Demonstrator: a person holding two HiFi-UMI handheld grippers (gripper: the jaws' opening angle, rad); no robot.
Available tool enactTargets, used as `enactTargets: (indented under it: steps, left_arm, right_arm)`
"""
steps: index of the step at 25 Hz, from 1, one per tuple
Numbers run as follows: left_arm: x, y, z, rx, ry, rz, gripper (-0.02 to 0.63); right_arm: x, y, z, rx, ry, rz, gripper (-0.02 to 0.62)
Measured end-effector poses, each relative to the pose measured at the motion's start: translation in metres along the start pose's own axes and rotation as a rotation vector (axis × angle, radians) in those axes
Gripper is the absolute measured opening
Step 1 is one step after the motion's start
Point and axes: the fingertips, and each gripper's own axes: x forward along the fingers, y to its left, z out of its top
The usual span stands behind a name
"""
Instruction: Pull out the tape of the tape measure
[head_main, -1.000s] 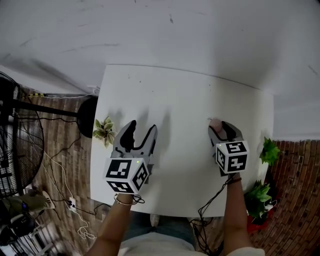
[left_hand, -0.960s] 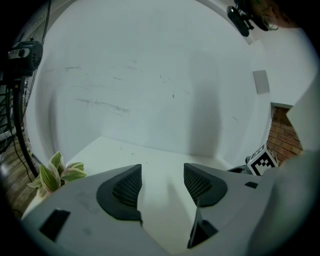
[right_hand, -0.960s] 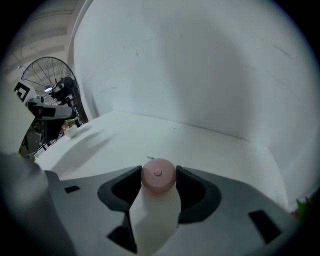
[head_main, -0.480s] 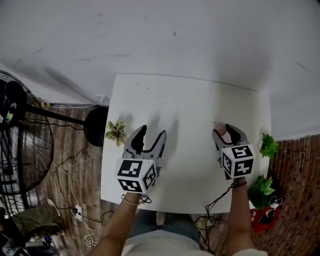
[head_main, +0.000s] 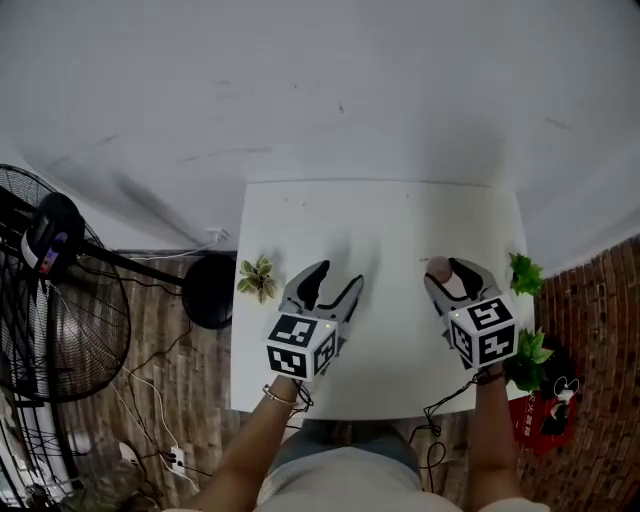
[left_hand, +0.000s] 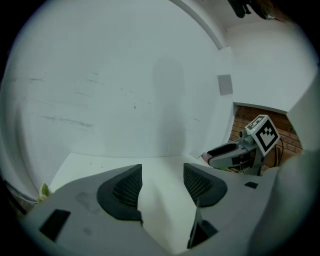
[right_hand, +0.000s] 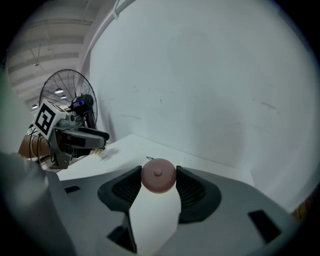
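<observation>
Right gripper (right_hand: 158, 184) pinches the pink tape measure (right_hand: 158, 175); left gripper (left_hand: 161, 181) gapes empty. A skewed pull on the far-side tab (right_hand: 149, 158) could twist the case loose.

My head has drawn back and turned. The white rectangular table (head_main: 380, 215) now sits further right in the head view and fills less of it, with more of the pale grey wall (head_main: 330, 90) showing beyond its far edge. The black wire-caged floor fan (head_main: 60, 310) off the table's left edge, mostly cut off before, now shows its motor and far more of its cage. My left gripper (head_main: 337, 276) has swung its tips rightward and drifted from the near left corner toward the middle, narrowing the gap to my right gripper (head_main: 453, 274).
</observation>
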Motion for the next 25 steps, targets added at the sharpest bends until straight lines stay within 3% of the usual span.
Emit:
enactTargets:
  steps: [11, 21, 25]
  left_arm:
    - [-0.008, -0.055, 0.034, 0.199, -0.022, -0.213, 0.256]
    - [-0.04, -0.112, 0.056, 0.425, -0.097, -0.436, 0.23]
    - [-0.049, -0.125, 0.06, 0.463, -0.129, -0.466, 0.187]
  right_arm:
    - [-0.065, 0.038, 0.033, -0.027, -0.07, -0.034, 0.216]
    - [-0.103, 0.083, 0.053, -0.049, -0.123, 0.037, 0.216]
    - [-0.109, 0.097, 0.054, -0.062, -0.127, 0.056, 0.216]
